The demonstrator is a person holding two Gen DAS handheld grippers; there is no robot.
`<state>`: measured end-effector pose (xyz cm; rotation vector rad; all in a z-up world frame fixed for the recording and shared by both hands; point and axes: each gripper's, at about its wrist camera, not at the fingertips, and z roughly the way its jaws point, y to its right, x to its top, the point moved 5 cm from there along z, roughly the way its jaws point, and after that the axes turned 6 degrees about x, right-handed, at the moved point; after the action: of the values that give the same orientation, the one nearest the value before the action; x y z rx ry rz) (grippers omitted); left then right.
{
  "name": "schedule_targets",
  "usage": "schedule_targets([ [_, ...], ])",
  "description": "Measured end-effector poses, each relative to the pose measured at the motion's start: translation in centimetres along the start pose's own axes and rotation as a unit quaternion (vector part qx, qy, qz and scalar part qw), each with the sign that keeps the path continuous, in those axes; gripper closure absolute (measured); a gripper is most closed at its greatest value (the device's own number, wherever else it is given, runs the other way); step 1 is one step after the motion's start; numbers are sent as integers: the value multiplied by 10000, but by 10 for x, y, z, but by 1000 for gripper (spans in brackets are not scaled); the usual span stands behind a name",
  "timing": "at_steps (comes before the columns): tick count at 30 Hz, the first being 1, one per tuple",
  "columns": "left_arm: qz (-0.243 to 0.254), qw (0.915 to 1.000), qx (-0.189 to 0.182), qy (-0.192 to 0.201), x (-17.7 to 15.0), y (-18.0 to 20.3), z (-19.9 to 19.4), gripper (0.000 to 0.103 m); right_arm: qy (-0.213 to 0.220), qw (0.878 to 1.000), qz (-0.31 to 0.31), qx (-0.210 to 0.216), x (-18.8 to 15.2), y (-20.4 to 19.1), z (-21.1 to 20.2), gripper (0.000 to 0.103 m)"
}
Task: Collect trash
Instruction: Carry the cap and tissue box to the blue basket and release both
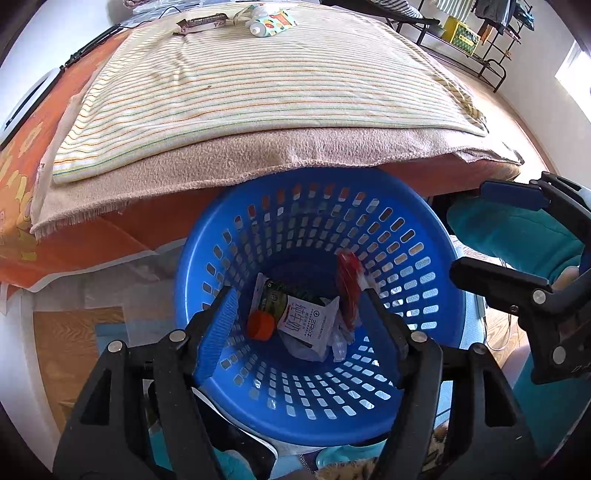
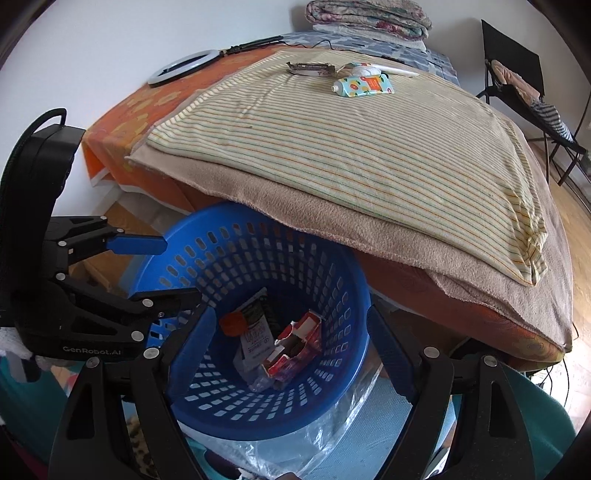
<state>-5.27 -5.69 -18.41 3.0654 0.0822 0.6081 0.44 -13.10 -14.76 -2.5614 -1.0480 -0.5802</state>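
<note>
I have both tongs hanging over the blue basket [image 1: 317,206], pointed steeply down into it. The left gripper [image 1: 295,295] stands wide open with nothing pressed between its pads; a red wrapper [image 1: 349,288] sits in the gap close against its right finger, and I cannot tell whether it touches that finger or hangs free. The right gripper [image 2: 291,325] is also spread wide and empty.

Down on the basket floor, seen between the left tongs' fingers, lie a white and green milk carton [image 1: 306,321], an orange cap [image 1: 261,325] just beside it and some crumpled clear plastic [image 1: 340,343]. From the right wrist the same pile sits between that gripper's fingers, and here the red thing reads as a torn red and white carton [image 2: 299,343] lying against the milk carton.

More trash waits well apart from both tongs, at the far end of the striped cloth [image 1: 236,85] on the bed: a dark snack wrapper [image 2: 310,68], a fruit-printed pouch [image 2: 364,85] with a white spout, and a white wad [image 2: 364,69] behind it.

The left wrist view catches the right gripper from the side at its right edge, over a teal sleeve [image 1: 517,232], plus a rack [image 1: 469,33] with a yellow box. The right wrist view instead gives me the left gripper side-on, a ring light [image 2: 183,68] on the orange sheet [image 2: 122,110], folded blankets [image 2: 369,18] by the wall, a chair [image 2: 517,74], and a clear plastic bag [image 2: 303,435] under the basket.
</note>
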Motion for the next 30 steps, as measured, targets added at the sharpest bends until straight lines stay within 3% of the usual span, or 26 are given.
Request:
schedule_targets([
  [15, -39, 10000, 60, 2, 1, -4, 1, 33, -3, 10000, 67, -28, 2, 4, -2, 19],
  [30, -112, 9996, 113, 233, 30, -10, -13, 33, 140, 9992, 308, -231, 13, 17, -12, 19],
])
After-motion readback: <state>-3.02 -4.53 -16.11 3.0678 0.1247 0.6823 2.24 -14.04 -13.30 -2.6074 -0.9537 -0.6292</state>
